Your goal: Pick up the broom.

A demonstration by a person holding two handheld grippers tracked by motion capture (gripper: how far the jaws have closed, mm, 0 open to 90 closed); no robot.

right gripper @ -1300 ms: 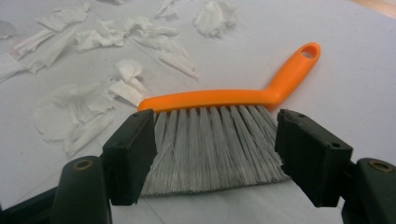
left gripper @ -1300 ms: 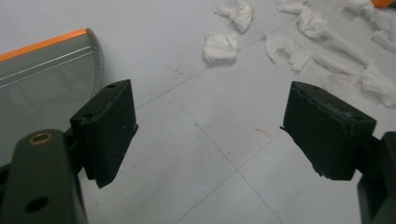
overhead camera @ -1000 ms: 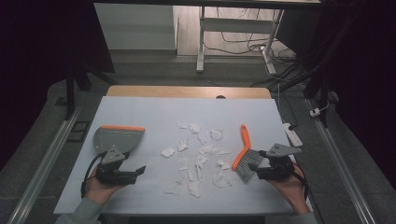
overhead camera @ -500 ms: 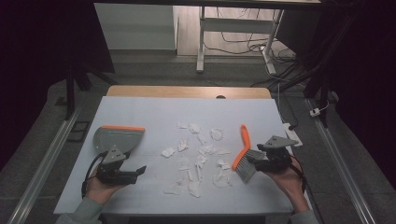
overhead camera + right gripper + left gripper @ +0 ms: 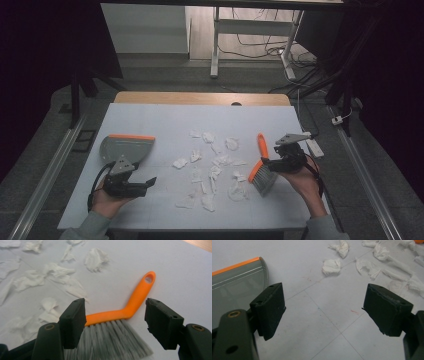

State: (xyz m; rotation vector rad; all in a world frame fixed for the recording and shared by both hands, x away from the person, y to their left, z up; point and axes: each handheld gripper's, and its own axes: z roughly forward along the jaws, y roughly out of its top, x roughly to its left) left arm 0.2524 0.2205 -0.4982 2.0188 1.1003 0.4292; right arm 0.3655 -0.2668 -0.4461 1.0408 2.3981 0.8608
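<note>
White sheeting covered the tabletop [image 5: 165, 117], with torn paper scraps [image 5: 212, 167] scattered across its middle. Since a second earlier, the right hand-held gripper [image 5: 272, 164] had shifted slightly and lifted a little beside the brush [image 5: 261, 162], its jaws easing inward a touch yet spread wide. In the right gripper view the brush [image 5: 120, 315] lay on the sheet between and just beyond the jaws, orange handle angling away, grey bristles nearest, no pad pressing it. The left hand-held gripper [image 5: 145, 184] had kept its place, jaws spread and empty, just beside the grey dustpan [image 5: 125, 148].
</note>
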